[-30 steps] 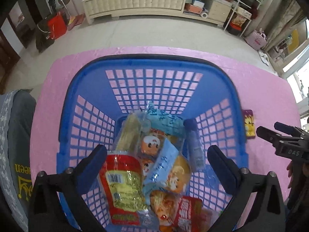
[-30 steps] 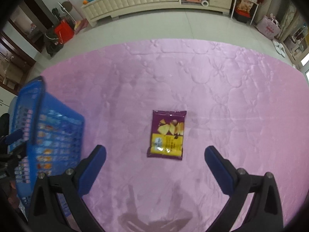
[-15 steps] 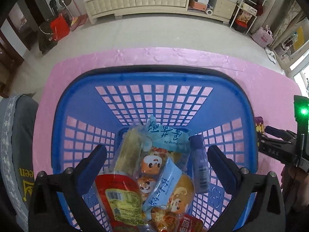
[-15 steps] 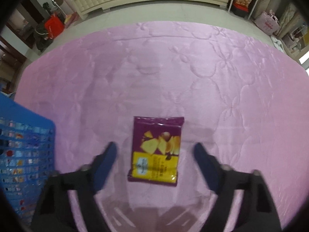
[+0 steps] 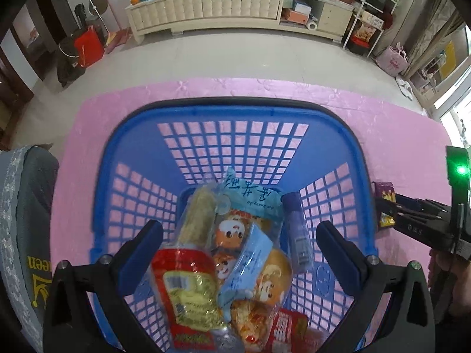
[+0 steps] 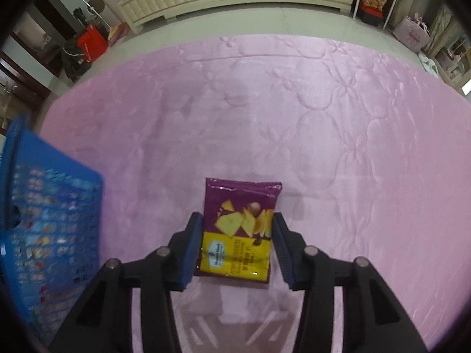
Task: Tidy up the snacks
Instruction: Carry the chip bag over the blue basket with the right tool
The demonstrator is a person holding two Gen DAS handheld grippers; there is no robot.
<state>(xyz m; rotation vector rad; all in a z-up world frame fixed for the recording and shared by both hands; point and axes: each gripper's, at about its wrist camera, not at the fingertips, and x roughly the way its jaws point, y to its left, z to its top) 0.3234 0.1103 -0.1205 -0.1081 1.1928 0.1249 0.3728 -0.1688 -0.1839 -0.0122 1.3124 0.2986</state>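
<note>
A purple and yellow chip bag [image 6: 240, 229] lies flat on the pink quilted mat [image 6: 323, 111]. My right gripper [image 6: 238, 220] has closed in on it, its blue pads touching both side edges of the bag. The bag's end [image 5: 384, 206] and the right gripper [image 5: 412, 214] also show in the left wrist view, just right of the basket. My left gripper [image 5: 240, 235] is wide open and empty above the blue plastic basket [image 5: 229, 117], which holds several snack packets [image 5: 247, 253].
The basket [image 6: 44, 206] stands on the mat just left of the chip bag. Beyond the mat lie a tiled floor, a long cream cabinet [image 5: 223, 6], a red bag [image 5: 88, 47] and shelves [image 5: 368, 20]. A grey cushion [image 5: 23, 220] is at the left.
My right gripper moved forward and down to the chip bag and narrowed from wide open until its pads reached the bag's sides. My left gripper drew back slightly over the basket.
</note>
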